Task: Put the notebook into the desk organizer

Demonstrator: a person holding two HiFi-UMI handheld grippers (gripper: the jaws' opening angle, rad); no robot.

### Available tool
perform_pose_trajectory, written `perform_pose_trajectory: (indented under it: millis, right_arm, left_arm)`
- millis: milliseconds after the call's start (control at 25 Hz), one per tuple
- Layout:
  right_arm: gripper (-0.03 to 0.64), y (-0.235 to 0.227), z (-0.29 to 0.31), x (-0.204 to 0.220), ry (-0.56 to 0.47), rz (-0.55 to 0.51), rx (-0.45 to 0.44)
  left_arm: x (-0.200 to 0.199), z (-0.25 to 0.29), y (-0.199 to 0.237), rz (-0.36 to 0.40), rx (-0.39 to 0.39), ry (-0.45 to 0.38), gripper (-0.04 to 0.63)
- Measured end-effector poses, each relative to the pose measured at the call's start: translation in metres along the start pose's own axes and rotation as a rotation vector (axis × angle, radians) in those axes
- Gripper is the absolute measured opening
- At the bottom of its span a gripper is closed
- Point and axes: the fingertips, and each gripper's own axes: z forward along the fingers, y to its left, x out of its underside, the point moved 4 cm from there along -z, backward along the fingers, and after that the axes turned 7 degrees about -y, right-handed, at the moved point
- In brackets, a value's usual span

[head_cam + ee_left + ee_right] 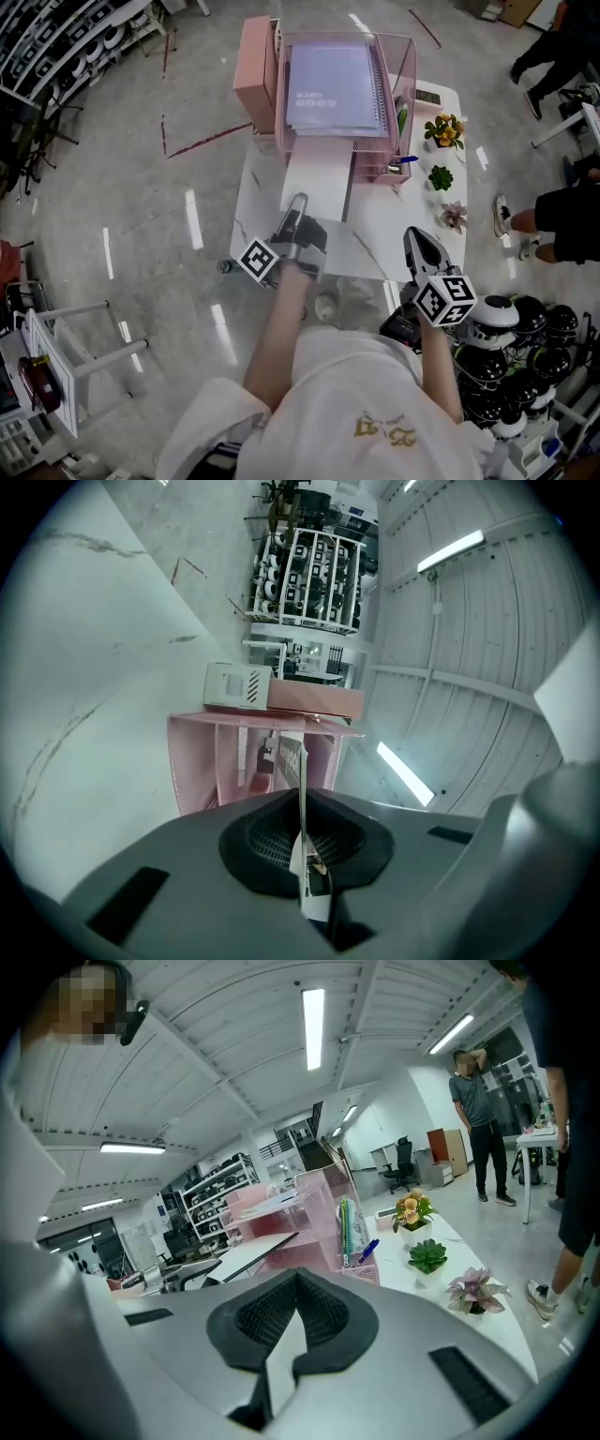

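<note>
A pale pink notebook (317, 187) lies flat over the white table (412, 225), its far end at the lower tier of the pink desk organizer (412, 66). My left gripper (298, 202) is shut on the notebook's near edge. In the left gripper view the notebook (302, 789) shows edge-on as a thin line between the jaws, running toward the organizer (202, 761). A lilac spiral notebook (333, 89) rests on the top tier. My right gripper (419, 236) hovers at the table's near right, shut and holding nothing; its view shows the organizer (319, 1213) ahead.
Three small potted plants (443, 131) stand in a row along the table's right side. Pens (401, 122) sit in the organizer's side holder. A pink box (255, 66) stands left of the organizer. People's legs (562, 216) and a rack of helmets (525, 347) are at the right.
</note>
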Motion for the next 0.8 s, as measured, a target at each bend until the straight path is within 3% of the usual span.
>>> perform_pose_trajectory:
  millis: [800]
  right_arm:
    - [0.011,-0.025,0.028,-0.008,0.043,-0.013,0.004]
  left_arm:
    - [0.003,0.027,0.019,0.050,-0.055,-0.041,0.028]
